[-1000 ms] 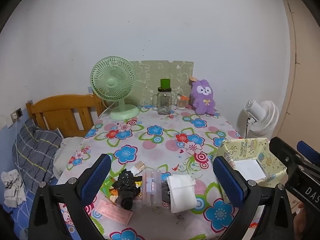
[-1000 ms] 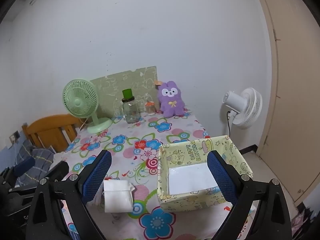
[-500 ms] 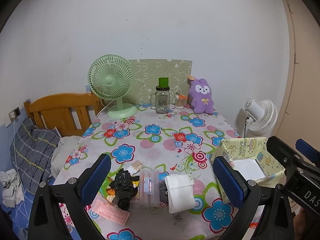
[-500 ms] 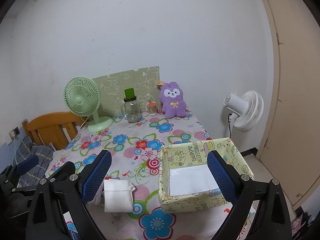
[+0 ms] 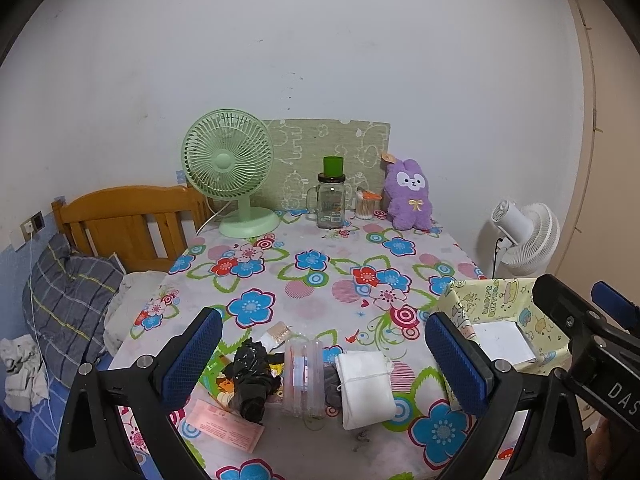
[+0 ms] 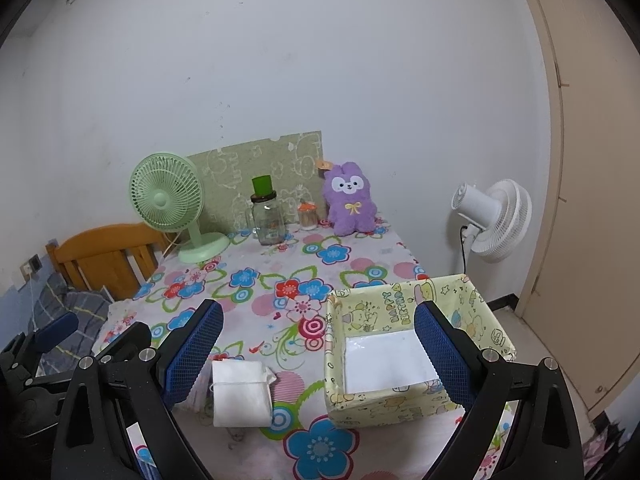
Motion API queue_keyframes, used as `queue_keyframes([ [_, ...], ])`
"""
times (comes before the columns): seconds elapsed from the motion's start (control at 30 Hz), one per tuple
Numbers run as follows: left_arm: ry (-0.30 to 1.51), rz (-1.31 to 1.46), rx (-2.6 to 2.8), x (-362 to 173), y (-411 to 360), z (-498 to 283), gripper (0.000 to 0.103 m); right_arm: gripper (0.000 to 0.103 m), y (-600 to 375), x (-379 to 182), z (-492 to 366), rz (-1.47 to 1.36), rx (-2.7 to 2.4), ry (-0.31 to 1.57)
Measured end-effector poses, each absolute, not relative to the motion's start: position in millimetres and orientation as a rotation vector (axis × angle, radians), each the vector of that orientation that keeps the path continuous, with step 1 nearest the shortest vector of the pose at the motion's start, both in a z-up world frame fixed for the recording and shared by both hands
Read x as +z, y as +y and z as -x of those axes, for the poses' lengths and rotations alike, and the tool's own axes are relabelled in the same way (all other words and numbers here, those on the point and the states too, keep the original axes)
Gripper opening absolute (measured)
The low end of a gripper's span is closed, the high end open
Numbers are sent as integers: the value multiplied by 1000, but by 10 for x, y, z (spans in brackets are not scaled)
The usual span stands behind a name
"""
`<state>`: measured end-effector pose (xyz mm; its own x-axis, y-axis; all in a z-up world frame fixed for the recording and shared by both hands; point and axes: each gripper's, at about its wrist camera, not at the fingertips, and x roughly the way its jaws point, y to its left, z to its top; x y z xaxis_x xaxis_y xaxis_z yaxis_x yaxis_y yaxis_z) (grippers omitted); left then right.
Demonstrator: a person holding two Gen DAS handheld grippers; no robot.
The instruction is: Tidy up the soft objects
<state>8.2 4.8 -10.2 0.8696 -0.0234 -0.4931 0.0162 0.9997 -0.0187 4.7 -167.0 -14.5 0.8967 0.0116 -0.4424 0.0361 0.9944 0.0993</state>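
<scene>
A white folded cloth (image 5: 366,388) (image 6: 240,394) lies near the front edge of the flowered table. A black crumpled soft item (image 5: 252,376) lies left of it, with a clear plastic container (image 5: 302,380) between them. A purple plush toy (image 5: 410,196) (image 6: 352,200) sits at the back against the wall. A yellow cartoon-print fabric box (image 5: 492,308) (image 6: 400,304) stands at the front right, holding only a white base sheet. My left gripper (image 5: 324,354) hovers open above the cloth and container. My right gripper (image 6: 320,344) hovers open over the box's left wall.
At the table's back stand a green desk fan (image 5: 228,164), a glass jar with a green lid (image 5: 331,200) and a small cotton-swab pot (image 5: 364,208). A pink slip (image 5: 226,426) lies front left. A wooden headboard (image 5: 120,216) and pillow are left; a white floor fan (image 6: 496,216) is right.
Both views shift only slightly. Nothing on the table has moved, and both grippers stay open and empty.
</scene>
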Motion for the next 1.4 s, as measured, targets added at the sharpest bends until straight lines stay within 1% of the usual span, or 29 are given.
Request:
queue_keyframes([
  [0.73, 500, 12, -13, -82, 53, -77, 102, 98, -1637, -127, -45, -106, -7, 451],
  [1.4, 463, 17, -14, -75, 100, -68, 98, 98, -1561, -100, -107, -102, -3, 445],
])
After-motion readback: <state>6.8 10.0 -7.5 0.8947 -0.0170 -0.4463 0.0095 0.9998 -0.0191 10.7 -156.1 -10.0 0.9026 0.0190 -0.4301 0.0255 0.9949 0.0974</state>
